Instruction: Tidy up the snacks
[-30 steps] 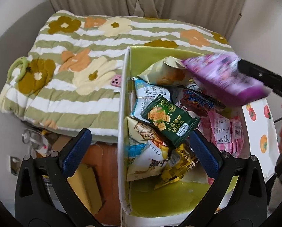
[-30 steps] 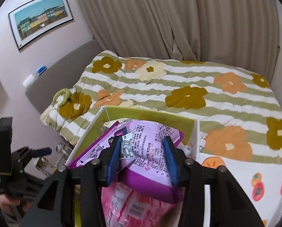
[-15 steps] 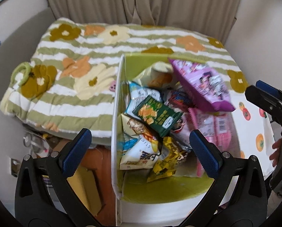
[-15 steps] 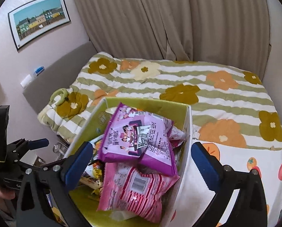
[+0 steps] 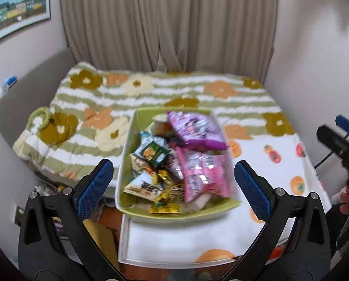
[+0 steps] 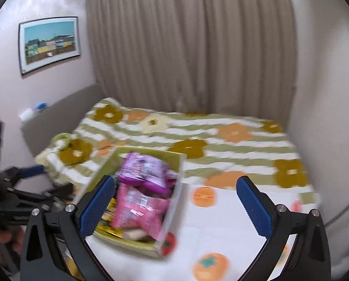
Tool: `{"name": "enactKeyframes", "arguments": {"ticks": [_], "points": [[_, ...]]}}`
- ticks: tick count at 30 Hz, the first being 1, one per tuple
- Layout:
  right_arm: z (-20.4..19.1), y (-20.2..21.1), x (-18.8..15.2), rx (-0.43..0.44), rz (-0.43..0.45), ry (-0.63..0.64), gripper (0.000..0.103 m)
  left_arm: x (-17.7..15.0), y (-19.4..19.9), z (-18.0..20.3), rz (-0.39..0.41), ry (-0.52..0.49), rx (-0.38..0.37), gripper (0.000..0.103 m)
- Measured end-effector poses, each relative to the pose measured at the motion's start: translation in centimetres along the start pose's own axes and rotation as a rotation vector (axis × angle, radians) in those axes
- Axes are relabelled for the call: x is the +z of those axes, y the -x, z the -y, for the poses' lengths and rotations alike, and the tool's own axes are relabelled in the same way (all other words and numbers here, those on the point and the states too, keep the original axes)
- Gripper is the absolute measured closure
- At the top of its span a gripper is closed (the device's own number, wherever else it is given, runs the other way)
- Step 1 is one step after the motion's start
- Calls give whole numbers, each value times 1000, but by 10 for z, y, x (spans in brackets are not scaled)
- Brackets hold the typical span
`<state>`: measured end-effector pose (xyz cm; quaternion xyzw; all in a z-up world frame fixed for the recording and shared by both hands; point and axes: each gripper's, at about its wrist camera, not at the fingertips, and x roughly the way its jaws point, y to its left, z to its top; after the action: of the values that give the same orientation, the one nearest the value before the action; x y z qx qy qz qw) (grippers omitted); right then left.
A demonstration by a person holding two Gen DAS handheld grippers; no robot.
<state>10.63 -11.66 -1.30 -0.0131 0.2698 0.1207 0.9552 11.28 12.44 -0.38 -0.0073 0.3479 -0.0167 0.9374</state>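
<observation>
Both the left tool (image 5: 173,182) and right tool (image 6: 175,203) were held wide open, empty, above the snack box (image 5: 127,164); the purple packet (image 5: 195,128) was seen lying on top.

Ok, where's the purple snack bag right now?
The purple snack bag lies in the green box at its far right, on top of the pink bag; both grippers are open and clear of it.

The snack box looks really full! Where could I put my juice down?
The box is crowded: the purple bag, pink bag and small packets fill it. Free patches: the white fruit-print cover right of the box, and the strip in front of it. The flowered quilt behind is bare too.
</observation>
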Motion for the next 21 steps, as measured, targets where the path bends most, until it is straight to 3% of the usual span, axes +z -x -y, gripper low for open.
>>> {"name": "enactKeyframes", "arguments": {"ticks": [9,21], "points": [[17,71,-31,-147,18,-6,0,-30,78,30,136,-21,11,1],[27,98,-54,-167,41,-66,0,-54,102,51,177,-38,6,1]]}}
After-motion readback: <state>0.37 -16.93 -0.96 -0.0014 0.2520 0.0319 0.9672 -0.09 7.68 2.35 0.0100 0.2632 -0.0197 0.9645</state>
